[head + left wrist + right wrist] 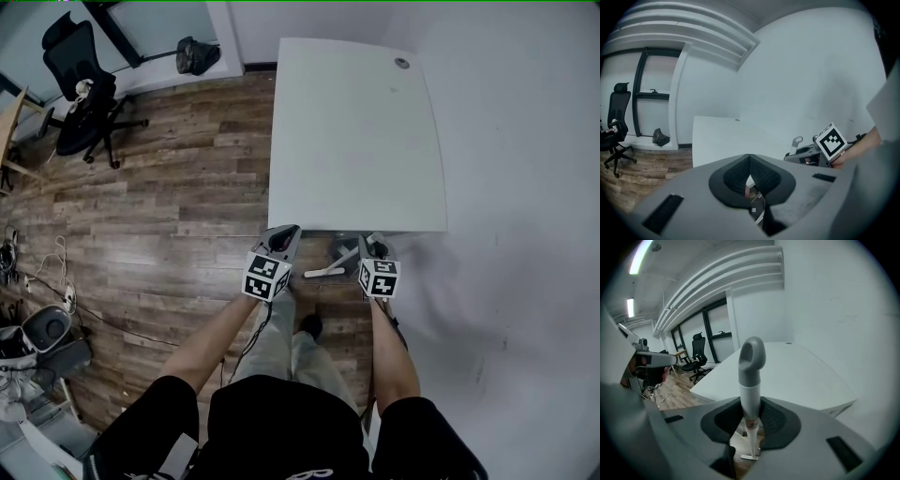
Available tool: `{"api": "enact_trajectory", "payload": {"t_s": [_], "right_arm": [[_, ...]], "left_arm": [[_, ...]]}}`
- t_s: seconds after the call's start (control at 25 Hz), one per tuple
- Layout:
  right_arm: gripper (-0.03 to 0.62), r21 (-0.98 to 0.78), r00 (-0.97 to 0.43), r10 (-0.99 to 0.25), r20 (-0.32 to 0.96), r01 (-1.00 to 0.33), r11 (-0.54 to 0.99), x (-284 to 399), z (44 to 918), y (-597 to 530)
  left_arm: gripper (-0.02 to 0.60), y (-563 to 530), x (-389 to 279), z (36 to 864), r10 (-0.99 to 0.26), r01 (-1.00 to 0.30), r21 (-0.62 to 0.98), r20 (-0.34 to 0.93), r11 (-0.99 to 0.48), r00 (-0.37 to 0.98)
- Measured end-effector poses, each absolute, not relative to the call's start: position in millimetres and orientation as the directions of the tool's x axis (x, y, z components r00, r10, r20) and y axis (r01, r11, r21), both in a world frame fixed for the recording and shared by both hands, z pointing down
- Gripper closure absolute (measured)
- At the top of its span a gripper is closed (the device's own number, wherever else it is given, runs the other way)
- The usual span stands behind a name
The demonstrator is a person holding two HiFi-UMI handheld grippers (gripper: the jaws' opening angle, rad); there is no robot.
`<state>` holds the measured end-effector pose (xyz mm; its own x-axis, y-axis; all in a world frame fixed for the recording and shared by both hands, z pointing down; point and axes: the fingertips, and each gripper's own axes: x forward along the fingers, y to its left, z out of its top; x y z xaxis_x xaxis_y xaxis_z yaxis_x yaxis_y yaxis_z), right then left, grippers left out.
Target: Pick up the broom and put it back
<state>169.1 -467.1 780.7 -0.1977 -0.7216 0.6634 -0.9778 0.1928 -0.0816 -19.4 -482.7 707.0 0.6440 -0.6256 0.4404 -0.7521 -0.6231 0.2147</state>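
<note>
Left of the white desk (356,141), the left gripper (749,164) hangs with its jaws closed on nothing, taking no part in the task. To its right, the right gripper (751,413) has its jaws clamped on the white shaft of the broom (751,376), which stands upright at the desk's near edge, its grey looped handle rising above the jaws. The pick-up appears begun with the grasp made, the carrying and putting back are yet to come, and a small reddish label on the shaft is too small to read.
</note>
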Motion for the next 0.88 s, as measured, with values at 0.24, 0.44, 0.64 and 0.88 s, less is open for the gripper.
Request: {"api": "enact_trajectory", "payload": {"t_s": [0.24, 0.44, 0.64, 0.88], "right_arm": [[0.477, -0.072, -0.198, -0.714, 0.671, -0.976, 0.203, 165.5, 775.3, -430.5], [0.477, -0.070, -0.223, -0.701, 0.677, -0.968, 0.240, 158.1, 768.5, -403.5], [0.477, -0.064, -0.242, -0.700, 0.672, -0.961, 0.270, 150.7, 757.5, -378.6], [0.477, -0.065, -0.262, -0.728, 0.634, -0.955, 0.288, 147.5, 731.2, -358.8]], "left_arm": [[0.561, -459.5, -23.6, 696.8, -0.641, -0.761, 0.210, 0.429, -0.614, 0.636], [0.561, -439.4, -25.1, 683.8, -0.656, -0.766, 0.197, 0.414, -0.613, 0.631], [0.561, -416.0, -31.5, 671.0, -0.673, -0.775, 0.177, 0.404, -0.607, 0.620], [0.561, -390.2, -37.9, 650.3, -0.701, -0.786, 0.144, 0.377, -0.601, 0.605]]}}
